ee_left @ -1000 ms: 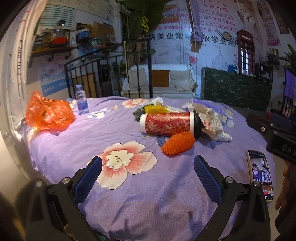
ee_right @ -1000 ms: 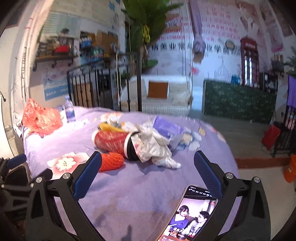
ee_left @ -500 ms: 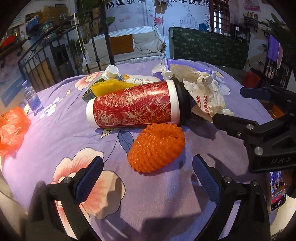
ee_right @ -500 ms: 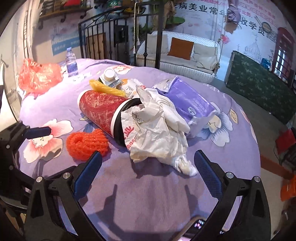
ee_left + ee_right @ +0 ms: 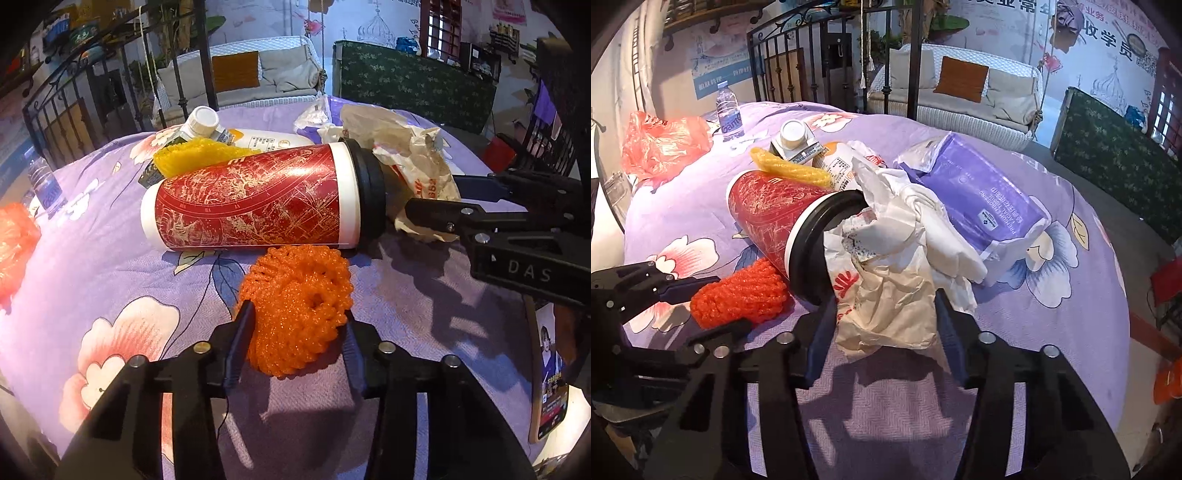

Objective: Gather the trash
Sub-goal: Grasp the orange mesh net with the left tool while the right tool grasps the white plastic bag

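Observation:
An orange foam net (image 5: 295,306) lies on the purple bedspread (image 5: 110,280) in front of a red paper cup (image 5: 251,206) on its side. My left gripper (image 5: 295,328) is closing, and both pads touch the net's sides. A crumpled paper bag (image 5: 886,295) sticks out of the cup's black-rimmed mouth (image 5: 812,251). My right gripper (image 5: 884,325) is closing around the bag's near end, with both pads against it. In the right wrist view the left gripper (image 5: 713,302) holds the orange foam net (image 5: 738,295) at the left.
Behind the cup lie a yellow foam net (image 5: 790,168), a small white-capped bottle (image 5: 794,138) and a purple tissue pack (image 5: 979,195). An orange plastic bag (image 5: 661,144) and a water bottle (image 5: 729,114) sit at the far left. A phone (image 5: 550,373) rests at the bed's right edge.
Both grippers have moved down and forward onto the pile. Their jaws went from wide open to closed in on the orange net and the paper bag.

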